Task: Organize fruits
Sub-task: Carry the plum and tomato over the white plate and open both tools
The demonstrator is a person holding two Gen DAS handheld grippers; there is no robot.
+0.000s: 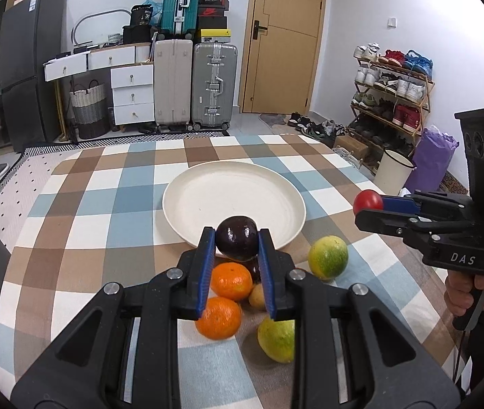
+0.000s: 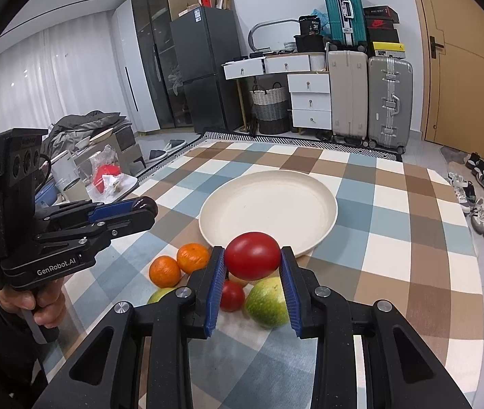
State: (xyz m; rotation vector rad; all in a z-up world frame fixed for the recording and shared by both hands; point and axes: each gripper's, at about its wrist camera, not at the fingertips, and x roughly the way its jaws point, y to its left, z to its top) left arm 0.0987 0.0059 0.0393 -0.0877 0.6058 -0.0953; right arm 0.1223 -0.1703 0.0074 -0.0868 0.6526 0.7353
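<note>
1. Cream-white plate (image 1: 180, 201) lies bare on the checked tabletop (image 1: 81, 218), directly ahead of both grippers.
2. The left gripper (image 1: 237, 242) clamps a dark plum (image 1: 236, 241), held above the plate's near rim.
3. The right gripper (image 2: 252, 258) clamps a red tomato (image 2: 252, 255), held just short of that rim.
4. Both look about equally near.
5. Oranges (image 1: 231, 281) and green citrus (image 1: 328, 257) wait on the near side of the plate.

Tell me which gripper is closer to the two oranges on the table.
Left. The left gripper, shut on a dark plum, hangs directly above the two oranges. The right gripper, holding a red tomato, sits farther right, over the green fruit.
</note>
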